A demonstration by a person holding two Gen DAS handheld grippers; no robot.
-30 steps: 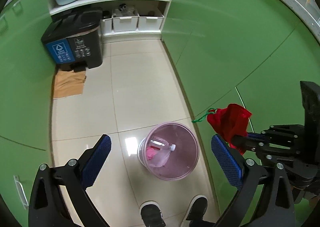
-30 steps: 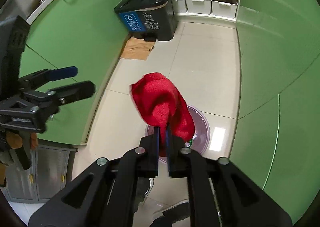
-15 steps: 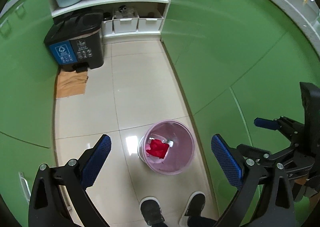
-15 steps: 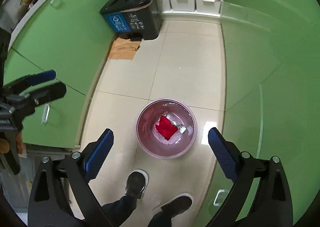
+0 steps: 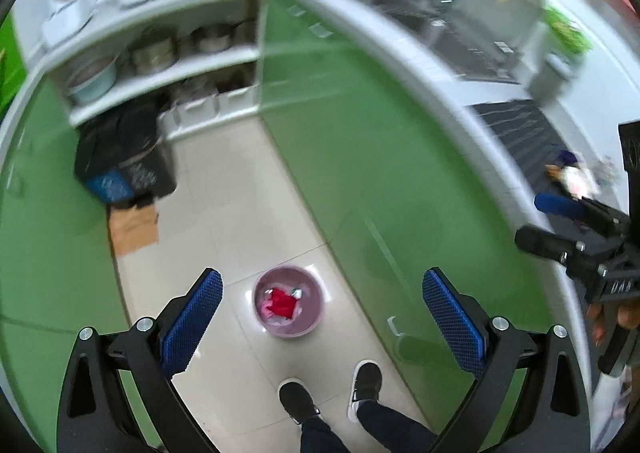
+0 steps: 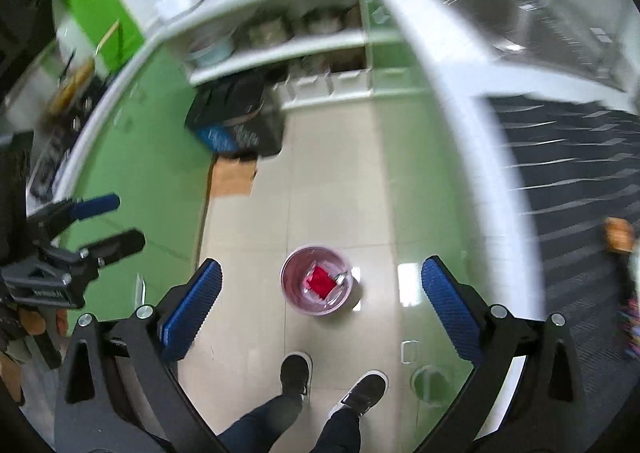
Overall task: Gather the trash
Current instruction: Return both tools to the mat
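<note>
Lying in the pink bin (image 5: 289, 307) on the tiled floor (image 5: 240, 189), the red cloth (image 5: 282, 302) rests among other trash, beside a clear bottle (image 6: 342, 277). Both grippers hang high above it, left (image 5: 322, 317) and right (image 6: 320, 303), each with jaws wide apart and empty. Two shoes (image 5: 332, 393) stand just below the bin, green cabinets (image 5: 360, 133) on either side.

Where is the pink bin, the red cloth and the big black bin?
pink bin (image 5: 310, 323): left wrist view, on its front wall.
red cloth (image 6: 320, 280): right wrist view, on its middle, inside the bin.
big black bin (image 6: 236, 109): right wrist view, on its lid.
</note>
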